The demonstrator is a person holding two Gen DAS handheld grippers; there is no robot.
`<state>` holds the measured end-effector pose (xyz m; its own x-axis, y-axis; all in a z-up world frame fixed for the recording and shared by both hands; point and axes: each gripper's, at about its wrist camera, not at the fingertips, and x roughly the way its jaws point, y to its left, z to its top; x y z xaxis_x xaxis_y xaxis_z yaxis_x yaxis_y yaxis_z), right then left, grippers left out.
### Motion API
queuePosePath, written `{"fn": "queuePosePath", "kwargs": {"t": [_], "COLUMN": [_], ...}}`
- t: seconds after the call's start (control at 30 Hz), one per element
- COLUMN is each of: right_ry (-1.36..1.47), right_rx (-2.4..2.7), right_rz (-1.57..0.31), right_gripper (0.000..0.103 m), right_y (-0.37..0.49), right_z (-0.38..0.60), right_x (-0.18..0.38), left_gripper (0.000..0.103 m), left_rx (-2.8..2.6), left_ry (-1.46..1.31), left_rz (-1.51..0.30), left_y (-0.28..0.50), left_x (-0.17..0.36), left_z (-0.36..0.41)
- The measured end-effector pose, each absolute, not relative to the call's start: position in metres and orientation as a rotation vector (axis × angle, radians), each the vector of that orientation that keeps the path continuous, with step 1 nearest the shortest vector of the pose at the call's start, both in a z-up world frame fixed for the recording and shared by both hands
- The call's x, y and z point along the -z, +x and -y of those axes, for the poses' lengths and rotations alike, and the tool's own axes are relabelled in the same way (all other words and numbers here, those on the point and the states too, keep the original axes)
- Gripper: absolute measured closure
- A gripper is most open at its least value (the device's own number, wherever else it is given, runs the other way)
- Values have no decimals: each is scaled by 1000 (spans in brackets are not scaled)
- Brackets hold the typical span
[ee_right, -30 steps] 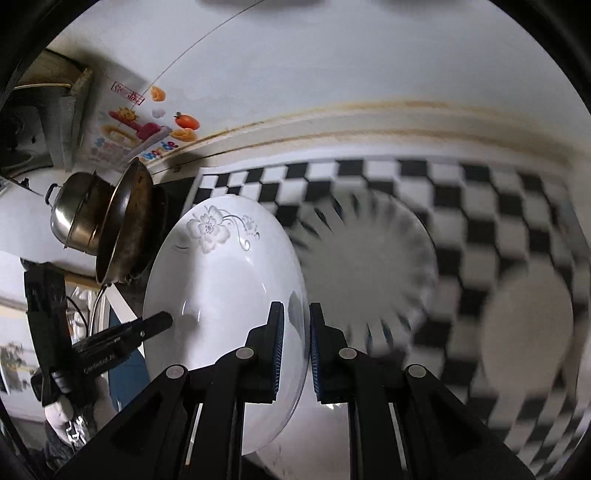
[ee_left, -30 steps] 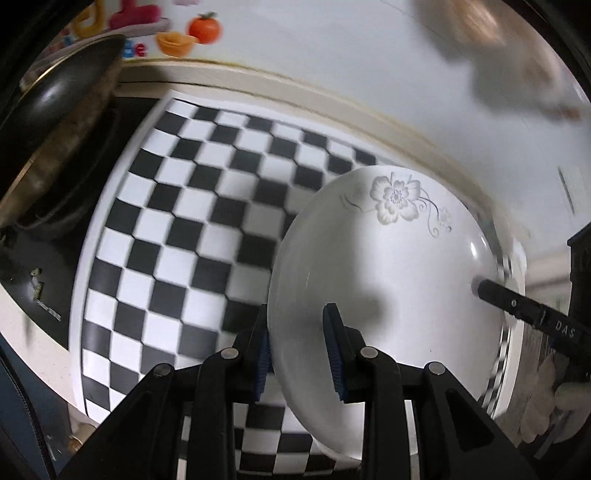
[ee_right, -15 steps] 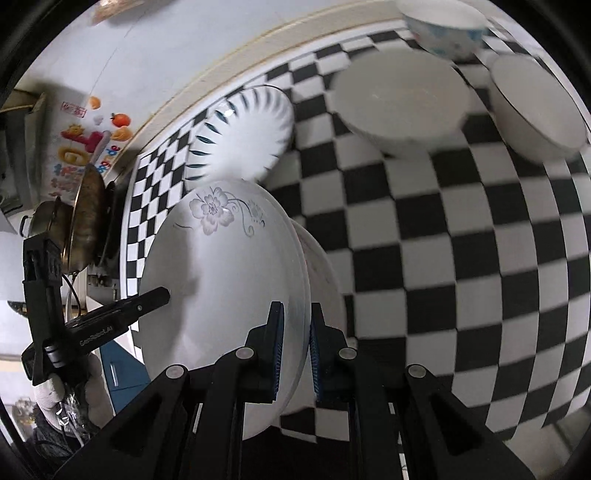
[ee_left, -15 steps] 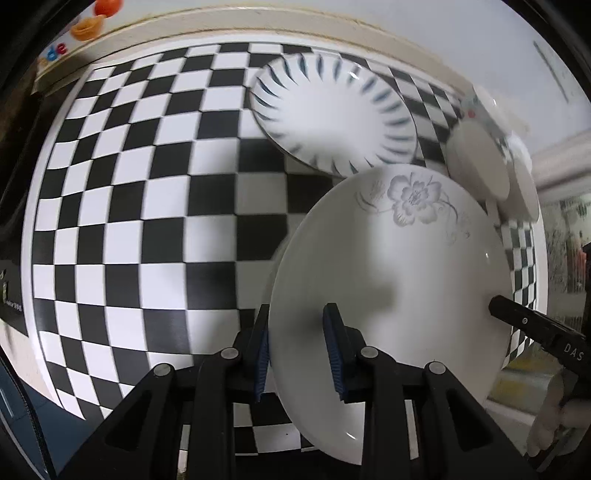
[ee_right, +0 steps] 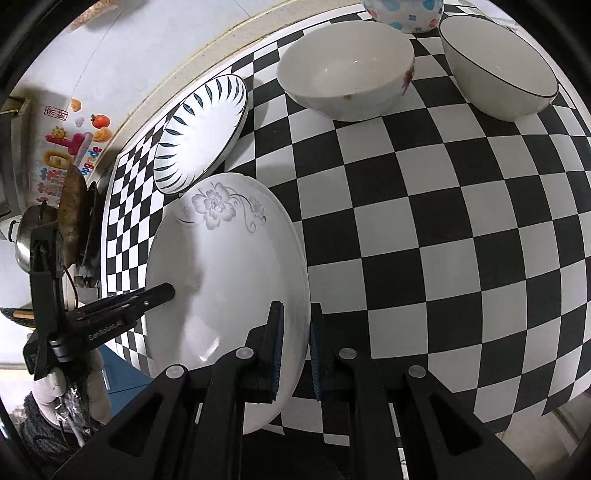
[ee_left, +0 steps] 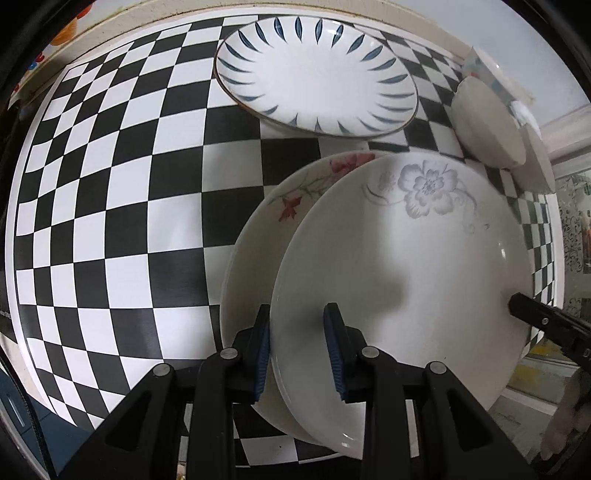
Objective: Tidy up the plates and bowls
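Observation:
Both grippers hold one white plate with a grey flower (ee_left: 406,258), also in the right wrist view (ee_right: 221,266). My left gripper (ee_left: 299,350) is shut on its near rim; my right gripper (ee_right: 295,347) is shut on the opposite rim. The plate hangs just above a white plate with a red flower (ee_left: 258,258) lying on the checkered table (ee_left: 110,221). A blue-streaked plate (ee_left: 317,74) lies further back and shows in the right wrist view (ee_right: 199,129).
Two white bowls (ee_right: 347,70) (ee_right: 498,62) and a dotted bowl (ee_right: 402,11) stand at the far side of the table. A pan and a steel pot (ee_right: 55,229) sit off the table's left end. The wall runs behind.
Both grippers have carried the grey-flower plate down and over the table until it sits above the red-flower plate, which has come into view under it.

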<state>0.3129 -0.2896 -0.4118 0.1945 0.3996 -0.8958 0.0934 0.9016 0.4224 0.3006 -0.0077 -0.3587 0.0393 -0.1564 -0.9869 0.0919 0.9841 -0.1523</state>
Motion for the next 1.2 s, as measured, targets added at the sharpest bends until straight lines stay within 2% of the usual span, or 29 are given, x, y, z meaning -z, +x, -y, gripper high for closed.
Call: {"fn": "queuePosePath", "kwargs": {"t": [0.87,1.03,1.2], "right_ry": [436,426,407], "right_rx": [-270,-265,-298], "right_rz": [-1463,-1464,-1388], "right_gripper": [86,86,83], "right_y": [343,355,392], "right_z": [286,293,290], "right_x": [420,403,360], "left_gripper": [77,77,77], "left_rx": [169,180,172], "left_ry": [-117,-146,-199], "left_rz": [-1610,-1609,-1527], "left_y": [296,301,335], "left_x": [345,323,288], "left_z": [-6,-16,-30]}}
